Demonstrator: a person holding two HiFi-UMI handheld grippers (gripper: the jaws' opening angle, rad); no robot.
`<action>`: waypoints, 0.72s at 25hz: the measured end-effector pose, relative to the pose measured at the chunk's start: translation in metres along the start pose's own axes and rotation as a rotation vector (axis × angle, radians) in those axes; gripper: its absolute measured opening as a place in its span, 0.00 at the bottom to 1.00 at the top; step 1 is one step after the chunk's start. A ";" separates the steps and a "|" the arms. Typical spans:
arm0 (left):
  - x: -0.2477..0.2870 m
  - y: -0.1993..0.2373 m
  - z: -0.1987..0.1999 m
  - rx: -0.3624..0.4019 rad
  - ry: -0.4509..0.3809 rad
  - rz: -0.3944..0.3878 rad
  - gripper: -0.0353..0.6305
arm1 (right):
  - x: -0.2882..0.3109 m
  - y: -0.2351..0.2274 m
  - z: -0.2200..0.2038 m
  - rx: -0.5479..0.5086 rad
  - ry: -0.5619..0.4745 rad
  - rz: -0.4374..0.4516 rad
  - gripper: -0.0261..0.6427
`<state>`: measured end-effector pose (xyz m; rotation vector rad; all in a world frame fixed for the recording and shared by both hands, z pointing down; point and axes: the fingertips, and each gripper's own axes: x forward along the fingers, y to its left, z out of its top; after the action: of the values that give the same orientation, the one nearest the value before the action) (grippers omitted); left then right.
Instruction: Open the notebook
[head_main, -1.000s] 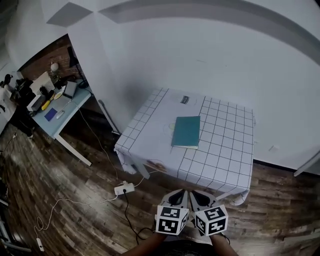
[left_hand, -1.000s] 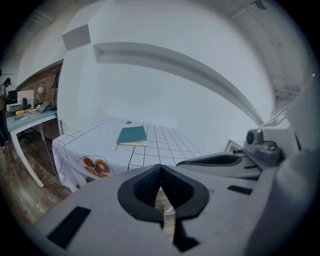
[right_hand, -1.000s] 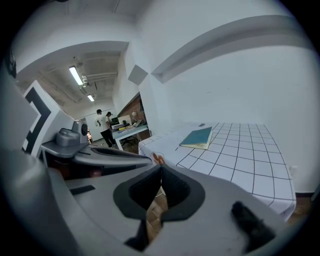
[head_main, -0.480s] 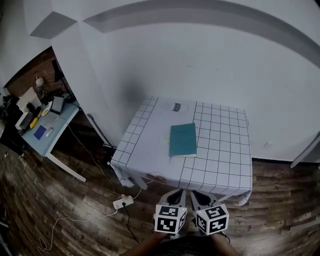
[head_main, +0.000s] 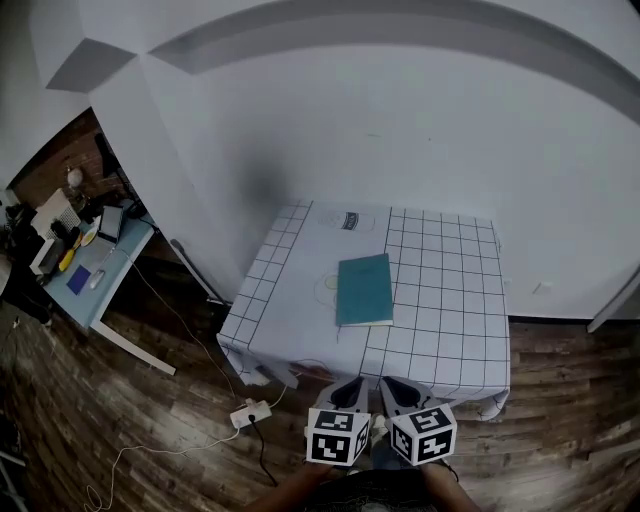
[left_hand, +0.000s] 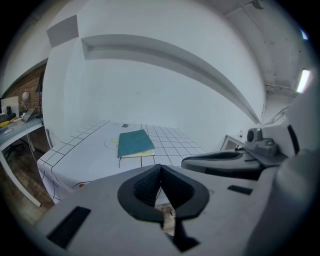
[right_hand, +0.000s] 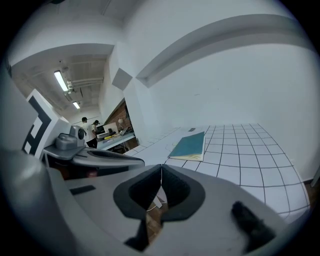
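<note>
Head view alone takes in the wood floor (head_main: 150, 400), where one white power strip (head_main: 252, 411) lies near the desk's (head_main: 450, 340) left front corner. A second, cluttered side desk (head_main: 100, 285) stands far left. Only the right gripper view catches two people (right_hand: 90, 126) standing beside that side desk, under ceiling strip lights (right_hand: 61, 80). The left gripper view shows the other claw's body at its right edge.

One notebook (head_main: 364, 289), teal and closed, lies flat about mid-desk on the checked cloth. Two claws are held side by side just off the desk's near edge: left claw (head_main: 352, 390) and right claw (head_main: 398, 390), each with its jaws pressed together on nothing. The notebook lies well beyond both, roughly straight ahead of the left claw and slightly left of the right, touching neither.
</note>
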<state>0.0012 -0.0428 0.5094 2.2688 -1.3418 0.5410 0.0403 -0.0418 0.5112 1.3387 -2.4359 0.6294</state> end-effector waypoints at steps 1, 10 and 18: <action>0.005 0.001 0.002 0.002 0.003 0.002 0.06 | 0.004 -0.004 0.002 0.002 0.000 0.001 0.06; 0.054 0.015 0.028 0.009 0.028 0.018 0.06 | 0.042 -0.043 0.023 0.016 0.015 0.018 0.06; 0.098 0.025 0.044 0.011 0.076 0.043 0.06 | 0.076 -0.085 0.036 0.077 0.031 0.012 0.06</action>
<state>0.0281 -0.1473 0.5302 2.2100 -1.3563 0.6437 0.0716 -0.1548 0.5344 1.3340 -2.4192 0.7481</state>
